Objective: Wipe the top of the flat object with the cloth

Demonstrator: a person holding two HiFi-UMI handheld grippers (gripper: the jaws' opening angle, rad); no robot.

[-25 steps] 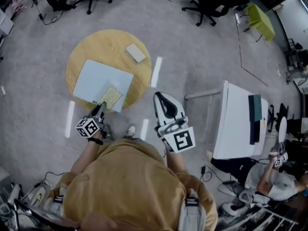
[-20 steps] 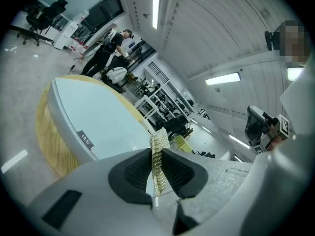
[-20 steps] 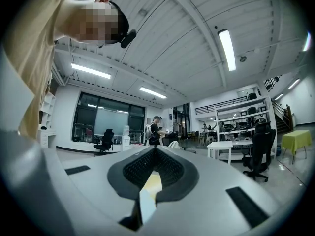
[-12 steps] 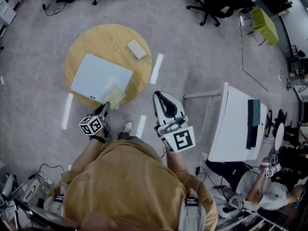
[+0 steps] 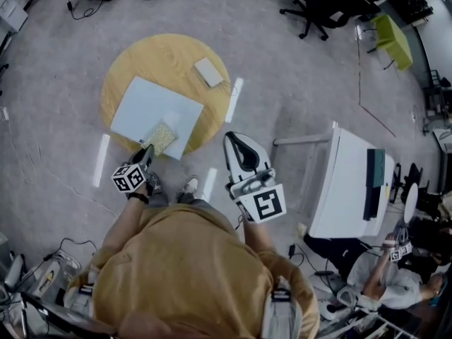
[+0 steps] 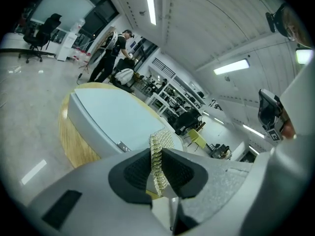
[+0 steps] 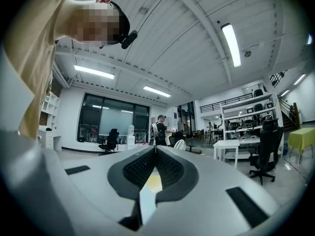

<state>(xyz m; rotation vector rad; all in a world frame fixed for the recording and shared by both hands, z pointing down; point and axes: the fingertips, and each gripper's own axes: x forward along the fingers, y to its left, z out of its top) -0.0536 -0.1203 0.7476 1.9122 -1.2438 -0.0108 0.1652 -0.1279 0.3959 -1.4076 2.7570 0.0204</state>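
A pale blue flat board (image 5: pixel 152 111) lies on a round wooden table (image 5: pixel 155 58). A yellow-green knobbly cloth (image 5: pixel 160 137) rests on the board's near edge. My left gripper (image 5: pixel 147 152) is shut on the cloth's near end. In the left gripper view the cloth (image 6: pixel 158 151) stands pinched between the jaws, with the board (image 6: pixel 110 119) beyond it. My right gripper (image 5: pixel 233 141) hangs off to the right of the table, over the floor, jaws shut with nothing between them (image 7: pixel 155 157).
A small white block (image 5: pixel 209 71) sits on the table's far right. White tape strips (image 5: pixel 233 99) mark the floor around the table. A white desk (image 5: pixel 349 182) stands at the right, office chairs (image 5: pixel 311 6) beyond it, and a seated person (image 5: pixel 388 277) at the lower right.
The cloth and my left gripper have shifted slightly along the board's near edge. The right gripper has stayed in place.
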